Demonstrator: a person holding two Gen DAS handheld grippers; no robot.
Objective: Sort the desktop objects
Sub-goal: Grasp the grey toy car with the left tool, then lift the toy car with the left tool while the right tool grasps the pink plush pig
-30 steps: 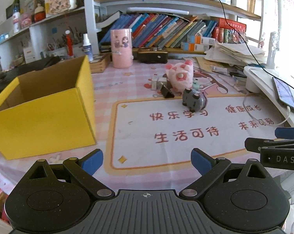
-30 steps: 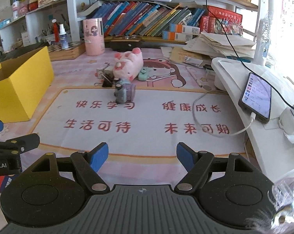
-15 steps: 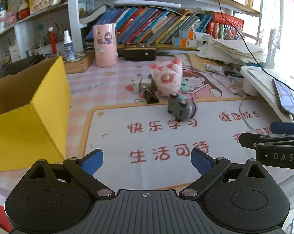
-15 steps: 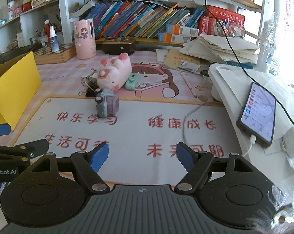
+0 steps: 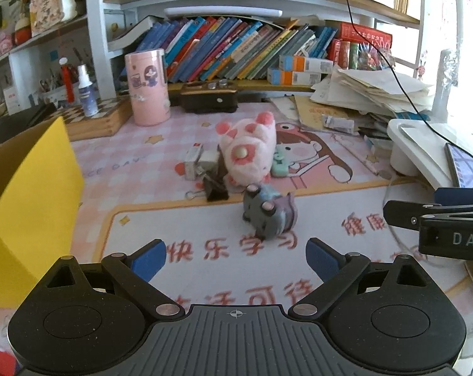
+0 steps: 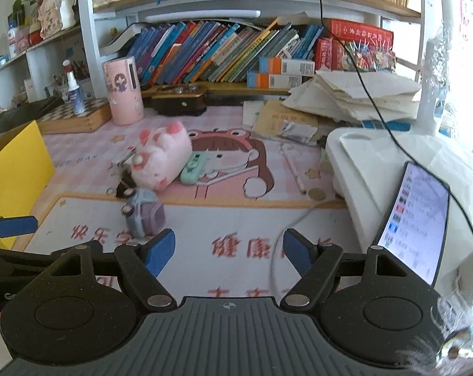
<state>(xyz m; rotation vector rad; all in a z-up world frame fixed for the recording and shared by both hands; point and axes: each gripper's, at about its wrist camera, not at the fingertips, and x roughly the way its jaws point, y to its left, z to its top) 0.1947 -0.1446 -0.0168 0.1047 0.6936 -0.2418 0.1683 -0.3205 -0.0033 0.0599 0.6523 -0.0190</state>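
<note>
Both tongs have travelled toward the toy cluster, which now looms larger in each wrist view than a second ago, while the yellow box (image 5: 32,206) has slid off to 9 o'clock. We see the left tongs (image 5: 235,258) spread wide with nothing between their blue pads, and the right tongs (image 6: 229,252) likewise open and empty. The grey toy (image 5: 269,216) lies on the counter (image 5: 136,156) mat just ahead of the left tongs at 12 o'clock, apart from the pink plush pig (image 5: 247,153) behind it. We judge the risk is a crowded approach: the two tongs run side by side, so they could clash, or a pad could knock the small toy into the binder clip (image 5: 216,188). Motion blurs the mat lettering; the box interior is cut off, and items under the pig stay hidden.
</note>
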